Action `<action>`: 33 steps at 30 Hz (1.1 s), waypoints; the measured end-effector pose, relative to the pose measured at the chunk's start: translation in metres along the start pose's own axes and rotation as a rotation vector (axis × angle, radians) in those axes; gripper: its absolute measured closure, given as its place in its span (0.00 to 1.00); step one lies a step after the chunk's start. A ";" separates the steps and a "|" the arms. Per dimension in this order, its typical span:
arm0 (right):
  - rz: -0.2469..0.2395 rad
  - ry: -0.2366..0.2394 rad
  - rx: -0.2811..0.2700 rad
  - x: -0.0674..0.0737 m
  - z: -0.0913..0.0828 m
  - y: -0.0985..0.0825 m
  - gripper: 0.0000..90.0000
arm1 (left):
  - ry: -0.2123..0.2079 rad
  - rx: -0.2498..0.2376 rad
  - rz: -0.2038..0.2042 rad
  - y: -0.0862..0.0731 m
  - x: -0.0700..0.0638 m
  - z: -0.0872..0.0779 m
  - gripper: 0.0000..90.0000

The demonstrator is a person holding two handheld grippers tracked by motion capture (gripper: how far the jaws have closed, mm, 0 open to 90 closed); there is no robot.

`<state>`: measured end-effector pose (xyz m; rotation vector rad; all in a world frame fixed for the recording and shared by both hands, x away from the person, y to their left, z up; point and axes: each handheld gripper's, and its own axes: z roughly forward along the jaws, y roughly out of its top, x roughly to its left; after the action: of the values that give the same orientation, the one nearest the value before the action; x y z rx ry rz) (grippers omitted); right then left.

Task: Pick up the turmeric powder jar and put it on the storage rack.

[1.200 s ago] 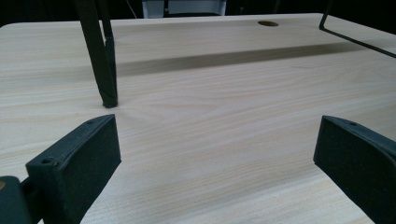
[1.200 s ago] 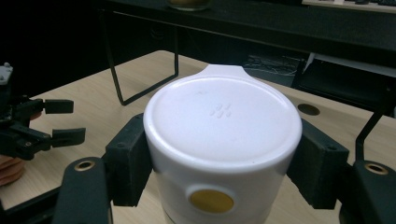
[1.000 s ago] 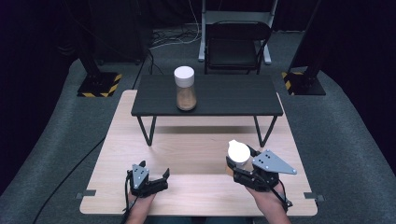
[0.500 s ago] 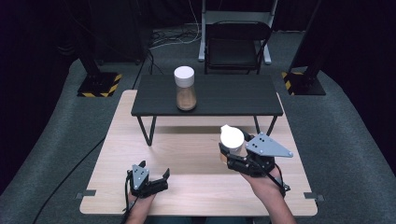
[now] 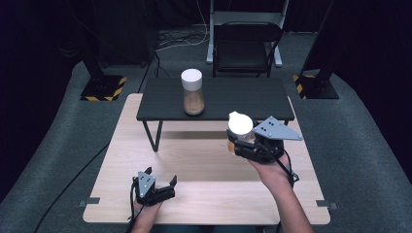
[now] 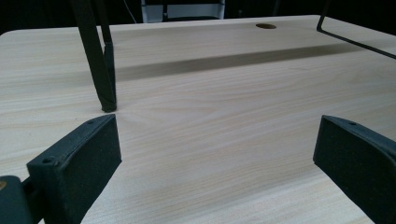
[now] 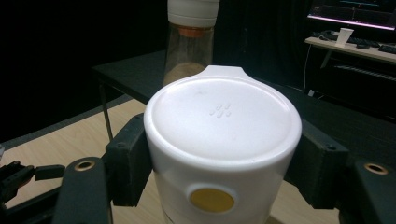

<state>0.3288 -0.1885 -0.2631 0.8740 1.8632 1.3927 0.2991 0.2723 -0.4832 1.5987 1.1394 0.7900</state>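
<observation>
Spanning pale wood table (image 5: 204, 160) (dark room), left gripper (image 5: 156, 186) gapes empty; right gripper (image 5: 241, 144) clamps jar (image 5: 240, 127).

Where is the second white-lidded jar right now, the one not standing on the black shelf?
In the high view the jar is clamped in the right gripper, lifted over the table's right half, in front of the black shelf.

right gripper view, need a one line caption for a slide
Right tool shut on a white-lidded jar, held upright before a black shelf that carries a second jar.
</observation>
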 end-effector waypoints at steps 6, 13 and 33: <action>-0.015 -0.015 0.005 0.000 0.010 0.013 0.33 | -0.006 0.008 0.009 0.001 0.000 0.001 0.01; -0.010 -0.022 0.003 -0.003 0.024 0.030 0.33 | -0.028 0.014 0.010 0.002 0.003 0.001 0.02; 0.022 -0.076 0.009 -0.011 0.081 0.079 0.33 | -0.046 -0.008 0.014 -0.002 0.005 -0.001 0.01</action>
<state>0.4108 -0.1368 -0.2042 0.9410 1.8095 1.3463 0.2994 0.2775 -0.4845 1.6113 1.0923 0.7624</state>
